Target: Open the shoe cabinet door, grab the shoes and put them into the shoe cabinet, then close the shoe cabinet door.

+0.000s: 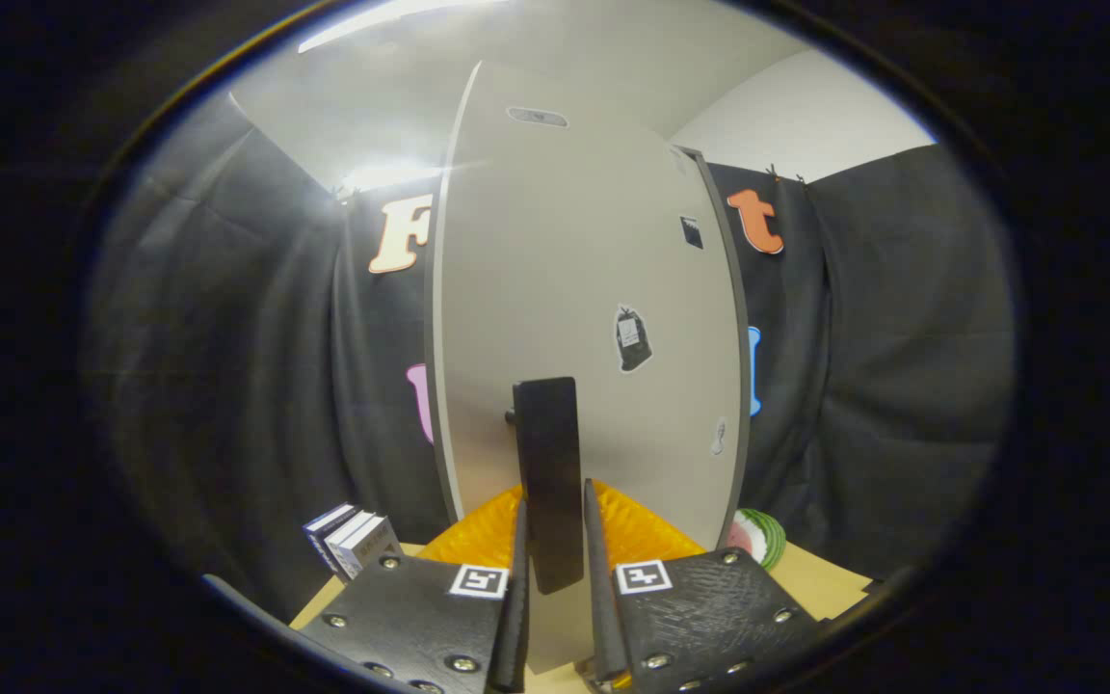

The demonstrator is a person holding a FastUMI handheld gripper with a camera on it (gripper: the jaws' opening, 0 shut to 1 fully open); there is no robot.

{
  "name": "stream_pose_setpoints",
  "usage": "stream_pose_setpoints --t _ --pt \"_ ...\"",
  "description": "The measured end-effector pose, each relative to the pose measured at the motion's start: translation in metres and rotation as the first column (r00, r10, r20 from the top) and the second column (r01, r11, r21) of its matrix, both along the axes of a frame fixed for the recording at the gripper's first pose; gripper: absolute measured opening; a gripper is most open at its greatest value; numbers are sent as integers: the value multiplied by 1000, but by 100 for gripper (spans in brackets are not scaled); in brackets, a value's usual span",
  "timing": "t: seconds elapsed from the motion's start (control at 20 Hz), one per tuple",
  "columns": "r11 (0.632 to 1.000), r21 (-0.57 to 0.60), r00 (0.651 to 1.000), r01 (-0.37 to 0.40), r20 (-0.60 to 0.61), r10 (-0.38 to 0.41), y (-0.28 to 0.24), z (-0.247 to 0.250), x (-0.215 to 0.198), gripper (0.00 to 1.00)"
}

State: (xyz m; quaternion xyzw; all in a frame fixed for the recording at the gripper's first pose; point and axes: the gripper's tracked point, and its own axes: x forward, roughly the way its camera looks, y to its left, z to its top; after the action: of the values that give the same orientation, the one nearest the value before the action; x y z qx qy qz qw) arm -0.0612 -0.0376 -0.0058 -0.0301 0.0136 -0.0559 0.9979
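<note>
The gripper [553, 501] has its 2 fingers [520, 578] closed around the dark upright handle [547, 463] of the pale shoe cabinet door [574, 289], which rises just beyond the fingertips. Small boxes [351, 540] stand left of the fingers on the table [825, 583].

We see a tan surface [825, 583] carrying the pale shoe cabinet [584, 318] upright ahead of us. At its foot lies an orange textured mat [478, 535], small boxes [353, 540] stand to one side, a watermelon-patterned item [762, 535] to the other.
</note>
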Motion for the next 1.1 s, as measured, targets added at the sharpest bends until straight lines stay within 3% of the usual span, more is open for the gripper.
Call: stream_pose_setpoints --t 0.8,1.1 --pt "1000 0 1000 4 -21 -4 -105 21 -74 26" --pt "999 -4 999 52 -1 -52 -138 28 -84 26"
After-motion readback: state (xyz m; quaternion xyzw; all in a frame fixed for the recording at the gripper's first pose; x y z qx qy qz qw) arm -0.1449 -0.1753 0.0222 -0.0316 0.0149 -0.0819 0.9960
